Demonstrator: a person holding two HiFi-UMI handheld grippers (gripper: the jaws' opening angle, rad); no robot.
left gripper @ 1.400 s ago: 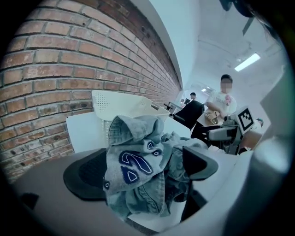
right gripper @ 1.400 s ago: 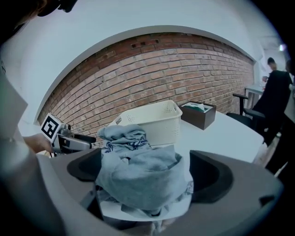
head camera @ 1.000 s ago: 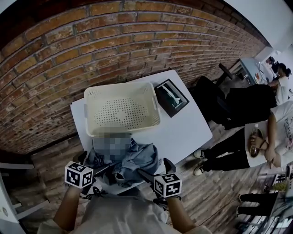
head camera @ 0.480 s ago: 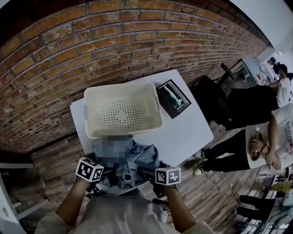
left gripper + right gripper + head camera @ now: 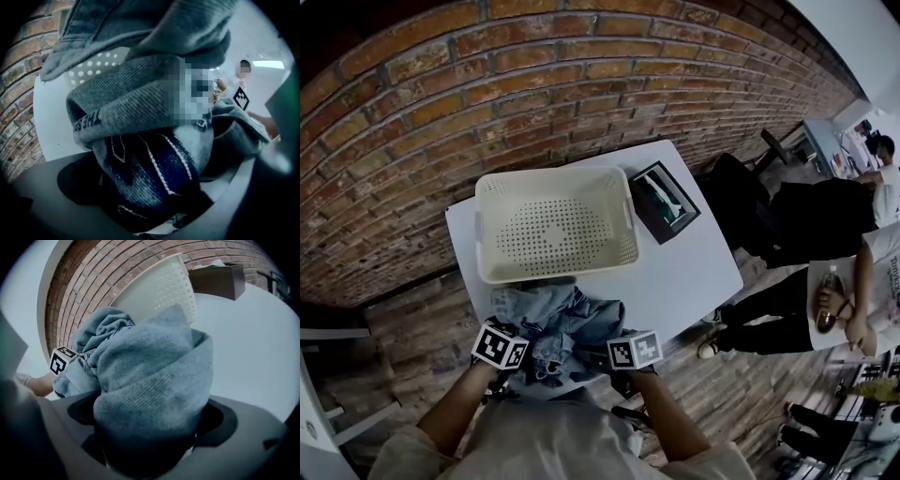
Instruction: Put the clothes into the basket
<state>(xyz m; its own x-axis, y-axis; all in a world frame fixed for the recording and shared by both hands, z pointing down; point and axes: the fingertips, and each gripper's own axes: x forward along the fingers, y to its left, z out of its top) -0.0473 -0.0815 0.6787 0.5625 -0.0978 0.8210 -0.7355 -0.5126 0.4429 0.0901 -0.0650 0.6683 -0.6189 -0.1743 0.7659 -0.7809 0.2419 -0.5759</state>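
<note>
The basket [image 5: 487, 234] is empty and the clothes [image 5: 567, 319] are heaped on the bench [image 5: 689, 267]. The left gripper [image 5: 528, 354] has just been opening, and the right gripper [image 5: 602, 360] gapes too. Both straddle cloth without clamping it.

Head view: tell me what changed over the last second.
The left gripper and right gripper closed in on the denim clothes, sinking into the pile's near side, marker cubes now closer together. The left jaws have just been opening, denim between them; denim also fills the right jaws, grip unclear. The clothes stay on the table, the basket stays empty, the black box is unmoved.
</note>
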